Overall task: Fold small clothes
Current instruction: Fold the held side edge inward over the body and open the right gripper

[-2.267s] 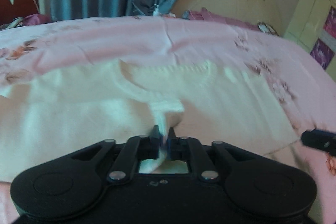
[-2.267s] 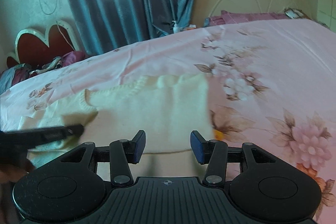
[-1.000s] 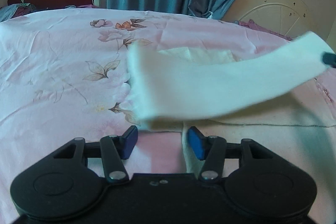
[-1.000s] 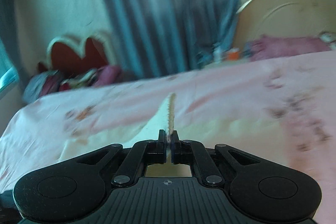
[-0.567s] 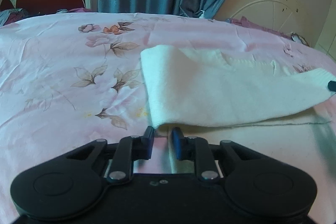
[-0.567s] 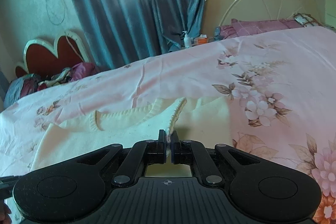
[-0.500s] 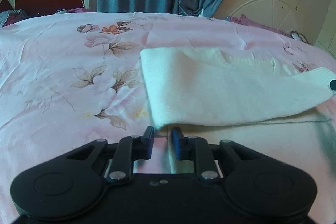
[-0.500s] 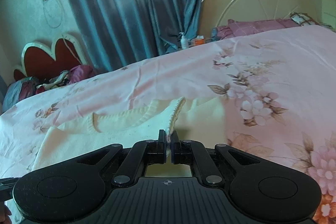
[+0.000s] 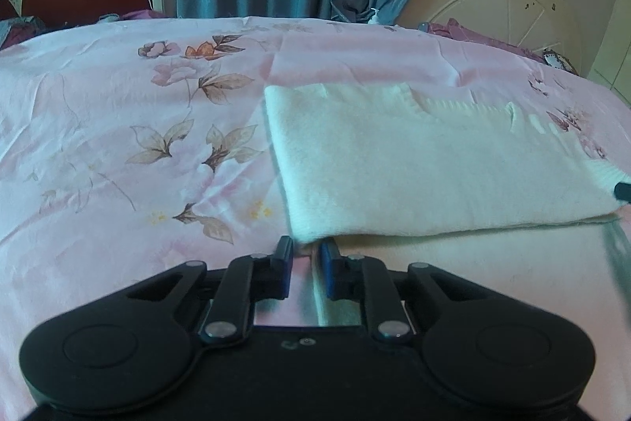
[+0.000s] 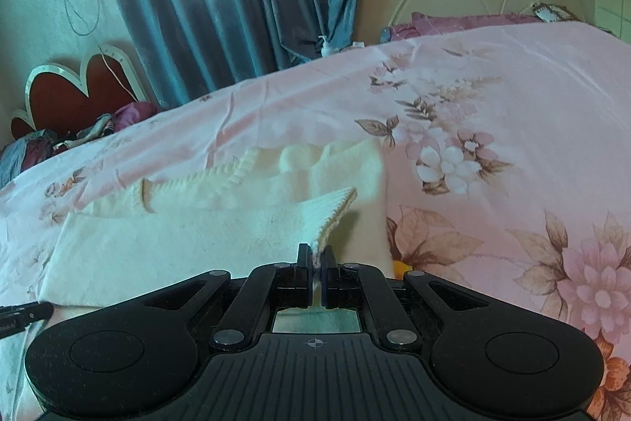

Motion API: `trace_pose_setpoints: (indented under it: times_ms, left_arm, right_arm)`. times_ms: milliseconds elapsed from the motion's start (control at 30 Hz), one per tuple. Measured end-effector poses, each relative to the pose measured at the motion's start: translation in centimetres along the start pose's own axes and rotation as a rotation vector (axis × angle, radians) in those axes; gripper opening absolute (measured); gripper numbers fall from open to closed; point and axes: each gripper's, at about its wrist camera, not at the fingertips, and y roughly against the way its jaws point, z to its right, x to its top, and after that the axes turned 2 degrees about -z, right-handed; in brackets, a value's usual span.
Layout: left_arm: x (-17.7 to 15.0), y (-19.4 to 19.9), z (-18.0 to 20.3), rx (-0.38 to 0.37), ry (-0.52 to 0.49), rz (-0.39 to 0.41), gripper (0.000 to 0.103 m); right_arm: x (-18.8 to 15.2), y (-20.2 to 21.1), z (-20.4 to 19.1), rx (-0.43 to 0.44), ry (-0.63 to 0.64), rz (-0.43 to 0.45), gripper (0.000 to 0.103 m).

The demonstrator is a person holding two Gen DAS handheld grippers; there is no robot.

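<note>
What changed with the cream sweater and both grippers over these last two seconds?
The left gripper let go of the cream knitted sweater and now stands open at the fold's corner. The right gripper, open before, clamped the ribbed sleeve cuff and carried it across the body. The pink floral bedsheet stayed put.

The left claw (image 9: 307, 250) is held low and level, its blue-padded fingers (image 9: 284, 255) parted by a narrow gap with nothing pinched between them. The right claw (image 10: 316, 257) is also low and level, its fingers (image 10: 303, 259) drawn almost together, clamping a thin edge of the sweater cuff (image 10: 335, 208) that rises just ahead of its tips.
</note>
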Motion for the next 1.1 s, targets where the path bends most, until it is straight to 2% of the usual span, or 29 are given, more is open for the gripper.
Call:
trace_pose_setpoints:
  times_ms: [133, 167, 200, 267, 333, 400, 467, 533, 600, 633, 700, 767, 867, 933, 1033, 1067, 1100]
  left_arm:
    - [0.1, 0.0, 0.0, -0.004, -0.02, -0.012, 0.017]
    - [0.1, 0.2, 0.0, -0.005, -0.027, -0.02, 0.021]
    - [0.2, 0.6, -0.2, 0.005, -0.029, -0.025, 0.035]
    - [0.1, 2.5, -0.1, 0.077, -0.061, 0.027, 0.049]
    - [0.4, 4.1, 0.5, 0.092, -0.087, 0.089, 0.051]
    - [1.1, 4.2, 1.6, 0.034, -0.094, 0.124, 0.051]
    - [1.5, 2.9, 2.8, -0.003, -0.102, 0.109, 0.051]
    - [1.4, 1.0, 3.5, -0.036, -0.102, 0.065, 0.05]
    - [0.9, -0.6, 3.4, -0.04, -0.108, 0.003, 0.053]
    - [0.7, -0.5, 3.3, -0.029, -0.132, 0.005, 0.053]
    - [1.2, 0.0, 2.8, -0.033, -0.113, -0.011, 0.054]
    - [2.2, -0.1, 2.6, -0.029, -0.103, 0.014, 0.056]
    - [4.5, -1.8, 3.3, -0.033, -0.138, 0.036, 0.059]
    - [6.2, -3.5, 3.4, -0.049, -0.157, 0.056, 0.063]
    - [7.7, -7.0, 2.1, -0.054, -0.16, 0.012, 0.071]
    - [7.9, -7.4, 1.6, -0.061, -0.147, 0.019, 0.073]
    - [8.2, -7.4, 1.3, -0.055, -0.141, 0.017, 0.071]
  right_arm:
    - [-0.4, -0.6, 0.3, -0.005, -0.003, -0.037, 0.003]
    - [-0.4, -0.6, 0.3, -0.022, 0.002, -0.045, 0.003]
    - [-0.3, -0.3, 0.3, -0.063, 0.012, -0.039, 0.003]
    - [-0.1, 0.9, 0.2, -0.12, 0.037, 0.003, 0.003]
    - [0.3, 1.8, 0.1, -0.085, 0.039, 0.029, 0.003]
    - [0.4, 1.2, -0.7, -0.045, 0.062, 0.004, 0.003]
    - [0.0, -0.2, -1.5, -0.03, 0.081, -0.042, 0.003]
    - [-0.8, -1.8, -1.6, -0.063, 0.096, -0.107, 0.003]
    - [-1.1, -1.8, -1.1, -0.068, 0.093, -0.122, 0.003]
    - [-0.9, -1.4, -0.9, -0.078, 0.096, -0.131, 0.003]
    - [-0.4, -0.4, -0.8, -0.087, 0.102, -0.083, 0.003]
    - [0.6, -0.3, -0.6, -0.069, 0.082, -0.044, 0.003]
    - [2.0, -2.4, -1.2, -0.051, 0.1, -0.05, 0.003]
    - [2.5, -4.3, -1.4, -0.076, 0.137, -0.066, 0.003]
    - [3.1, -5.9, -0.1, -0.123, 0.107, -0.082, 0.003]
    - [3.3, -5.8, 0.1, -0.133, 0.1, -0.082, 0.003]
    - [3.4, -5.6, 0.2, -0.142, 0.095, -0.081, 0.003]
